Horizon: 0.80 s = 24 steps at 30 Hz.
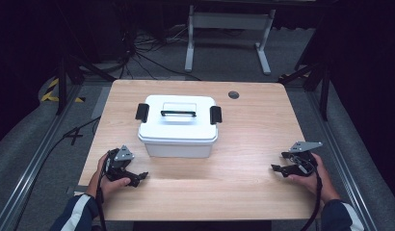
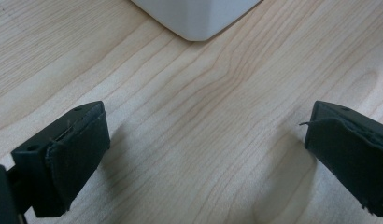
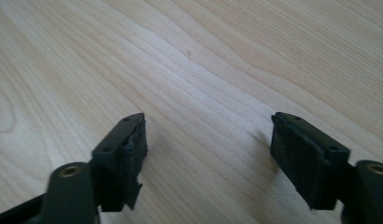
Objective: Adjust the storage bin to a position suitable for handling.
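The white lidded box (image 1: 178, 126) is set mid-table (image 1: 253, 144) towards the far edge, bare wood being left all round it, while the left gripper (image 1: 138, 177) and right gripper (image 1: 278, 168) are held low near the near corners, jaws parted and empty.

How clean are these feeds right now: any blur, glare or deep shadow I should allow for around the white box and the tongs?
High view: table evenly lit, surroundings almost black, white box bright but its lid detail still readable. Left gripper view: left tongs soft at the edges, wood grain sharp, faint shadows beside the pads. Right gripper view: right tongs slightly blurred, a pale sheen on the wood at upper left.
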Tool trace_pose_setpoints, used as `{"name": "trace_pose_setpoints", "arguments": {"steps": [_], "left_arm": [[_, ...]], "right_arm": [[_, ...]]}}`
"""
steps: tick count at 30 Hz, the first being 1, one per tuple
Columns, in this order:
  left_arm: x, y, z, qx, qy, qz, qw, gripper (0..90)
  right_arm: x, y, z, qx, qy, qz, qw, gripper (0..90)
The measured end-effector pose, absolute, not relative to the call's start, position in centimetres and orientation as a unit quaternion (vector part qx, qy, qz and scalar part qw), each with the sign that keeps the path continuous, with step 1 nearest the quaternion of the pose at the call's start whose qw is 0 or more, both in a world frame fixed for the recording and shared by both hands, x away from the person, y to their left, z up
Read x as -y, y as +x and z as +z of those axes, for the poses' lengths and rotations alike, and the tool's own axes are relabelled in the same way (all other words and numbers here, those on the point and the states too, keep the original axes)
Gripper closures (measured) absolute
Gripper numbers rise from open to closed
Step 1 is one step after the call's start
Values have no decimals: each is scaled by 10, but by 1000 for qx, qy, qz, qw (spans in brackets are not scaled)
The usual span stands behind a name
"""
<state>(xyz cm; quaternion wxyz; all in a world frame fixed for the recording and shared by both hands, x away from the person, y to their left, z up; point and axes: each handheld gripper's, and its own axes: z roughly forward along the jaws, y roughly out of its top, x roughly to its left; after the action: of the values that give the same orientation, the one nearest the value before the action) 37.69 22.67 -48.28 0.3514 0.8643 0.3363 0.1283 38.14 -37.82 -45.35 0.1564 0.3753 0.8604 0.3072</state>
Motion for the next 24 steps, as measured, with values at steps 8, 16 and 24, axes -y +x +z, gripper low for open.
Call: {"name": "trace_pose_setpoints", "arguments": {"steps": [8, 16, 24], "left_arm": [[-227, 377, -483, -336, 864, 129, 351, 5], [-228, 376, -482, -335, 866, 128, 349, 6], [-229, 376, -482, -332, 867, 130, 347, 6]], "right_arm": [[365, 383, -431, -875, 338, 308, 161, 330], [347, 390, -402, -887, 296, 313, 167, 361], [325, 397, -376, -903, 256, 298, 175, 387]]}}
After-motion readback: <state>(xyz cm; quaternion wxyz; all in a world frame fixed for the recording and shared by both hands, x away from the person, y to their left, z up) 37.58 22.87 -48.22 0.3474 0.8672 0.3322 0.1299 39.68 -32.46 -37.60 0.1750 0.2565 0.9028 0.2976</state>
